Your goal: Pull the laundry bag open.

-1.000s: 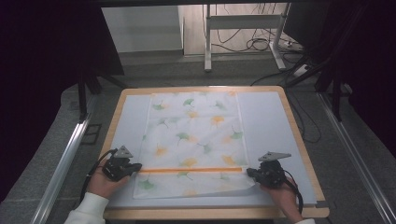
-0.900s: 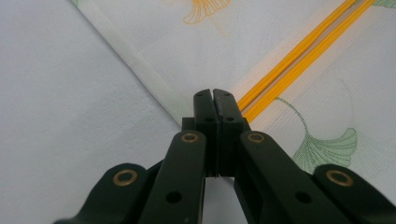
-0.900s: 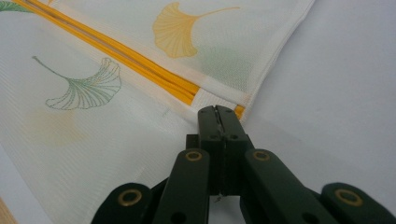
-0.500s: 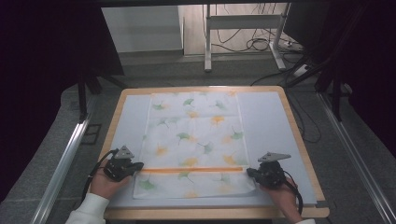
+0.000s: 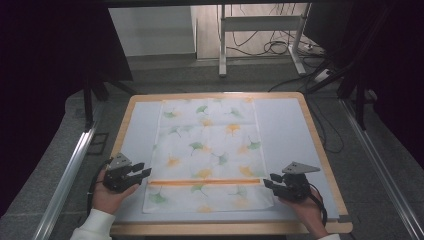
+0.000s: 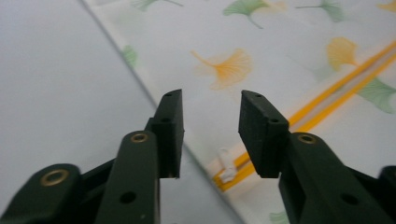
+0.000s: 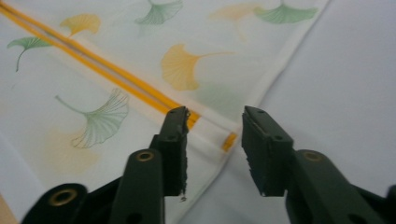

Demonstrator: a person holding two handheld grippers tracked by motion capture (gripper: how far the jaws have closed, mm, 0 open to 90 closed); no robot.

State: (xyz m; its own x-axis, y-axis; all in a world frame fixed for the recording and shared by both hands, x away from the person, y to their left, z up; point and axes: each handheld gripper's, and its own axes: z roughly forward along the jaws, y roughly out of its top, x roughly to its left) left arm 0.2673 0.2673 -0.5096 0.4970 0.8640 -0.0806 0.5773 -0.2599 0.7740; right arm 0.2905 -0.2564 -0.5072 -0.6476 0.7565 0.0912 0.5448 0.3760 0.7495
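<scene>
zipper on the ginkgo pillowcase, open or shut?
Shut, as far as visible. The orange zipper runs as one thin straight line across the pillowcase, no gap; its white pull sits at the left end.

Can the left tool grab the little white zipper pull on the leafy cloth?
Probably yes. The left tool is open, its jaws just opened with nothing between them, and the zipper pull lies right below with nothing in the way on the cloth.

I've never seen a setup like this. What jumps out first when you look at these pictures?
A white cloth printed with green and orange ginkgo leaves lies flat in the middle of the wood-edged table, an orange zipper running across its near end. At each end of that zipper, a person's left gripper and right gripper have just opened, fingers apart, holding nothing.
</scene>
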